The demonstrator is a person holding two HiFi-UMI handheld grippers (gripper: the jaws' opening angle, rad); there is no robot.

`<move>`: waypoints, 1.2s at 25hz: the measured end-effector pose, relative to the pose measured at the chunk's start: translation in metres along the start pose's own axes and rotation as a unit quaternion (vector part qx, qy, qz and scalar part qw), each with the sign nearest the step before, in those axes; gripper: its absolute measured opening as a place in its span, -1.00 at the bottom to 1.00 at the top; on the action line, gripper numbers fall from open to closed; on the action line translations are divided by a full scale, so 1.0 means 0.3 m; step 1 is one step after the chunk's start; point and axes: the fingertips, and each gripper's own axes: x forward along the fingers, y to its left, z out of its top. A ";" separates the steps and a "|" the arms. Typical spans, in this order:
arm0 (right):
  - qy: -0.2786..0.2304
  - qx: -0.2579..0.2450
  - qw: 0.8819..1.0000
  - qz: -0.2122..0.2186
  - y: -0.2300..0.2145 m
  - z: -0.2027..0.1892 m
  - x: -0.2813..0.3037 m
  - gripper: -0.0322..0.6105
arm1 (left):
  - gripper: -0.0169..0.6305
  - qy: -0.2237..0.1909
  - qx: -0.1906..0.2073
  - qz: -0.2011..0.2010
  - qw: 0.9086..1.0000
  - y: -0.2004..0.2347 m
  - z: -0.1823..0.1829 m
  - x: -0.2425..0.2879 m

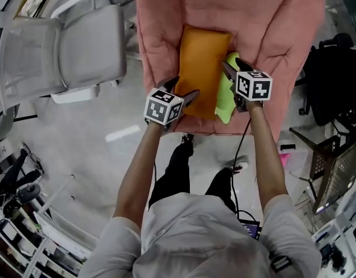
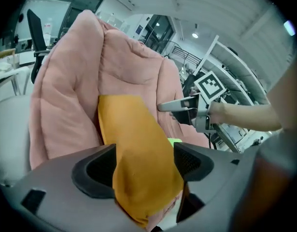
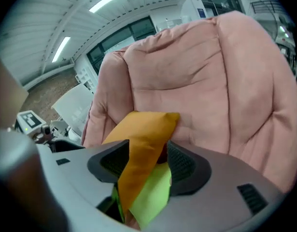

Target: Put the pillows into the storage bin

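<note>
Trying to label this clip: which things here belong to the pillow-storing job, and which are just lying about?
Job: orange pillow, green pillow, left gripper, right gripper. No storage bin in view.
Lying about: pink armchair under the pillows, grey office chair.

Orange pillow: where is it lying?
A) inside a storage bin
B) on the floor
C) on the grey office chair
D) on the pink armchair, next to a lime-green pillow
D: the head view shows the orange pillow lying on the pink armchair, with the lime-green pillow peeking out at its right edge.
</note>
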 end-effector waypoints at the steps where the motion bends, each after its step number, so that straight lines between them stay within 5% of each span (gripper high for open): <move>1: 0.004 0.021 1.000 0.013 -0.006 -0.005 0.038 -0.07 | 0.23 0.006 -0.003 -0.004 1.000 0.003 -0.015 0.020; 7: 0.016 0.138 0.986 0.089 -0.016 -0.030 0.163 0.22 | 0.35 0.027 -0.006 -0.015 1.000 0.007 -0.077 0.106; 12: -0.018 0.209 0.964 0.163 0.024 -0.033 0.178 -0.07 | 0.28 0.039 -0.004 -0.014 0.999 0.020 -0.090 0.145; 21: -0.014 0.195 0.970 0.146 0.060 -0.011 0.140 -0.31 | -0.06 0.043 0.010 -0.007 0.999 0.017 -0.078 0.106; 25: -0.041 0.198 0.968 0.149 0.066 0.044 0.041 -0.35 | -0.14 0.004 -0.001 -0.014 1.000 -0.048 -0.019 0.054; 30: -0.088 0.188 0.967 0.149 0.060 0.138 -0.144 -0.36 | -0.18 -0.032 0.037 -0.016 0.999 -0.167 0.089 -0.011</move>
